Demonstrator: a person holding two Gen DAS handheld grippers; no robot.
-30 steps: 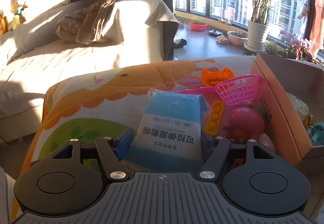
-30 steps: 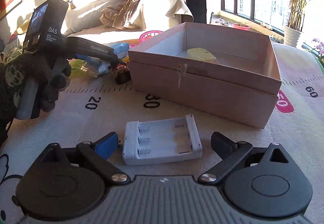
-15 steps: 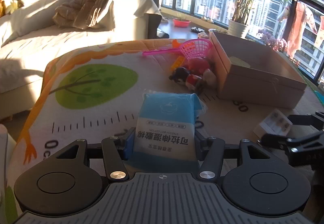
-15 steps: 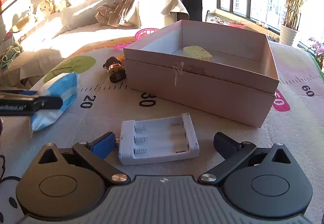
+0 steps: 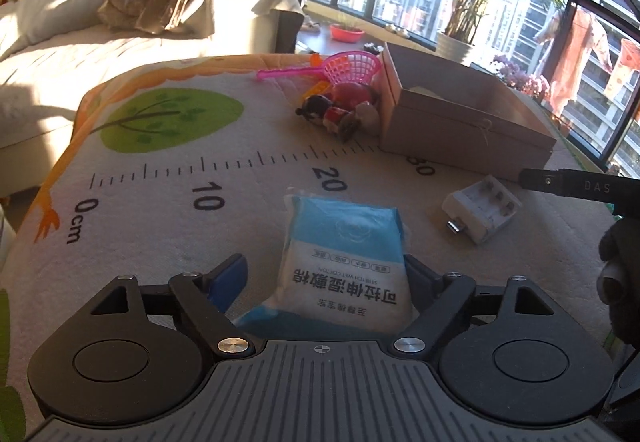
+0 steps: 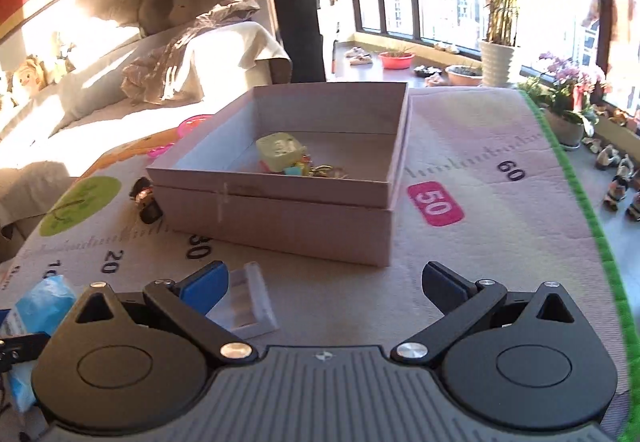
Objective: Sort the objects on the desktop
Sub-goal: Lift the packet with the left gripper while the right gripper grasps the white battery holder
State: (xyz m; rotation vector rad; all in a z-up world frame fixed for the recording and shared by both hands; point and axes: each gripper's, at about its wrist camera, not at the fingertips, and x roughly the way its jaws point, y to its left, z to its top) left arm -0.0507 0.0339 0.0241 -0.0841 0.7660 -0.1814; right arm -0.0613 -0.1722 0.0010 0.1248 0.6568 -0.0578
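Observation:
A blue and white wet-cotton packet (image 5: 344,242) lies on the ruler-print mat between the fingers of my left gripper (image 5: 324,264). Its jaws are opening: the blue left pad stands clear of the packet, and the right finger is close beside it. A white battery holder (image 5: 482,208) lies to the right, in front of the pink cardboard box (image 5: 460,130). In the right wrist view my right gripper (image 6: 324,274) is open with nothing between its fingers. The battery holder (image 6: 248,302) sits by its left finger, and the box (image 6: 280,222) stands just ahead.
A pink toy net (image 5: 348,68) and a pile of small toys (image 5: 344,110) lie left of the box. A yellow-green block (image 6: 280,148) and keychain bits sit inside the box. A gloved hand (image 5: 620,282) is at the right. The mat's green edge (image 6: 580,202) runs along the right.
My left gripper carried the packet back from the toy pile to the near mat and widened, its left pad coming off the packet. My right gripper swung right, leaving the battery holder beside its left finger.

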